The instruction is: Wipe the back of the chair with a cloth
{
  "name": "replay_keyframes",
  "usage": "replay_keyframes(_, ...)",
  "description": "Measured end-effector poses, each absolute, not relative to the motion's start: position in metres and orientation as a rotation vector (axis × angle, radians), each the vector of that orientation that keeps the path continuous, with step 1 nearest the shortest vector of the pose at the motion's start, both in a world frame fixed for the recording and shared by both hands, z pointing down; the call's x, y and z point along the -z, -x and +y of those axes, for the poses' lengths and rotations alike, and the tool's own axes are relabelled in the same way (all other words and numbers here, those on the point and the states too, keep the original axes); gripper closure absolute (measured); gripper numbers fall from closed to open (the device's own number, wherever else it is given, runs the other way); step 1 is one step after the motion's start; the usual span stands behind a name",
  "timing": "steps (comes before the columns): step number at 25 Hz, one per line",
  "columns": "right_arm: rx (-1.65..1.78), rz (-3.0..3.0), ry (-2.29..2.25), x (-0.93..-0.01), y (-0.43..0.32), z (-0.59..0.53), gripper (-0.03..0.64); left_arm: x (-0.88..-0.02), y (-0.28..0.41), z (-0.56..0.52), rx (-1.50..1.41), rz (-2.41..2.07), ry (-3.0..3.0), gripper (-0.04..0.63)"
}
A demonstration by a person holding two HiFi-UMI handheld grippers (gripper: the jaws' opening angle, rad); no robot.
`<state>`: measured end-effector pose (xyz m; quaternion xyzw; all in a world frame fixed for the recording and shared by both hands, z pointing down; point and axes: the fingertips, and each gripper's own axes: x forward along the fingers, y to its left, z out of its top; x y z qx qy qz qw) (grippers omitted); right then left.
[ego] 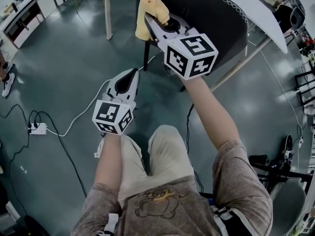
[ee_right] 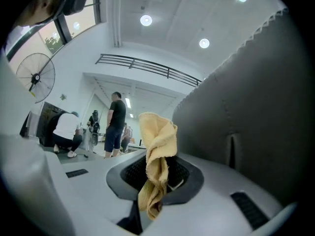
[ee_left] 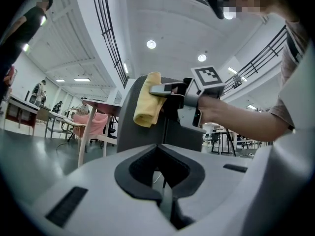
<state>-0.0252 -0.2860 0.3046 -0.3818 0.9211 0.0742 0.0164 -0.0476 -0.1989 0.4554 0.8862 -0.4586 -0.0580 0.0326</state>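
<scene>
The right gripper (ego: 149,19) pinches the cloth (ego: 150,10) just left of the chair back (ego: 214,16), while the left gripper (ego: 133,73), closed on nothing, hangs farther off.

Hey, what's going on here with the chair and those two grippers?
A person holds a gripper in each hand. The right gripper is clamped on a yellow cloth and holds it up at the edge of the dark chair back. The left gripper is shut, empty, held lower and away from the chair.
</scene>
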Motion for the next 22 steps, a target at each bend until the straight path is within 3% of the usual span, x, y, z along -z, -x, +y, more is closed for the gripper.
replay_keyframes(22,-0.32,2.745,1.668,-0.356,-0.202,-0.175,0.547,-0.466,0.035,-0.199,0.126,-1.379,-2.738,0.588)
